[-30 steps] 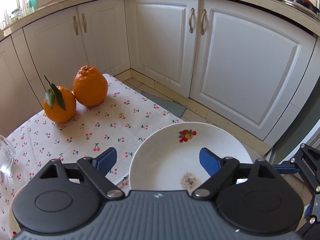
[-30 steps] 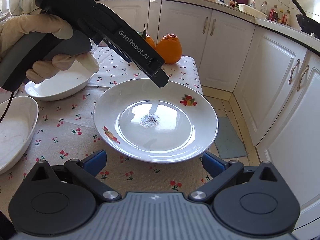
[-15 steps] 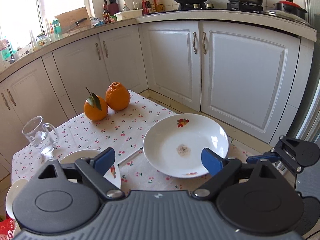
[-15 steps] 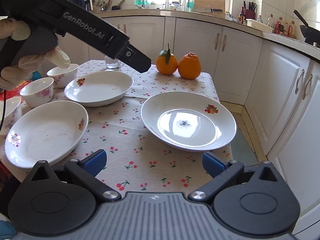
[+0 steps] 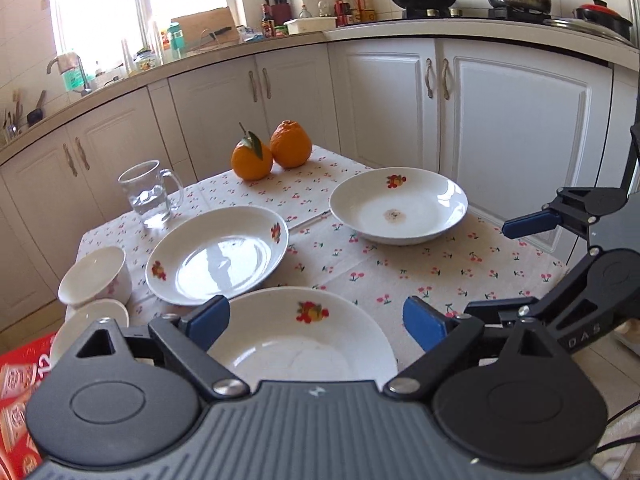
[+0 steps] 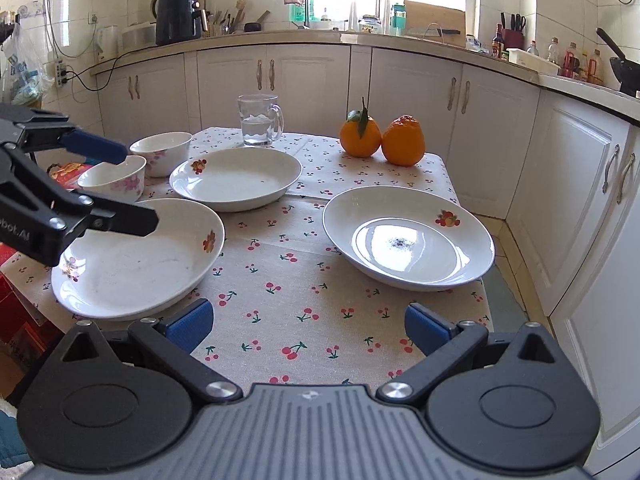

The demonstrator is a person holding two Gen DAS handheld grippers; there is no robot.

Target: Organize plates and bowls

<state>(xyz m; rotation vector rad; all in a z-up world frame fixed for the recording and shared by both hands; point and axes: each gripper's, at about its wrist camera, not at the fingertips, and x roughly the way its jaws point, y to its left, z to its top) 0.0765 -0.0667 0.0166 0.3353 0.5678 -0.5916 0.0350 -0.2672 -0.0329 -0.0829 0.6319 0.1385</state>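
A: Where do the dishes sit?

B: Three deep plates lie apart on the surface, none stacked. The soiled plate (image 6: 408,236) with a dark speck at its centre is at three o'clock near the edge, the far plate (image 6: 236,178) at twelve, the near plate (image 6: 136,260) at nine. Two small bowls (image 6: 138,160) stand just beside each other at ten o'clock.

A: And the grippers?

B: The left gripper (image 5: 316,320) hovers over the near plate, fingers spread and pinching nothing; they have just been opening. The right gripper (image 6: 306,326) hangs at six o'clock, fingers also wide, empty. I judge the spread is readiness to take a rim for stacking.

A: The rest?

B: A glass mug (image 6: 259,125) of water and two oranges (image 6: 382,140) stand at the far side. A cherry-print cloth (image 6: 304,300) covers the surface, and white kitchen cabinets (image 6: 496,120) ring the room under a sunny window.
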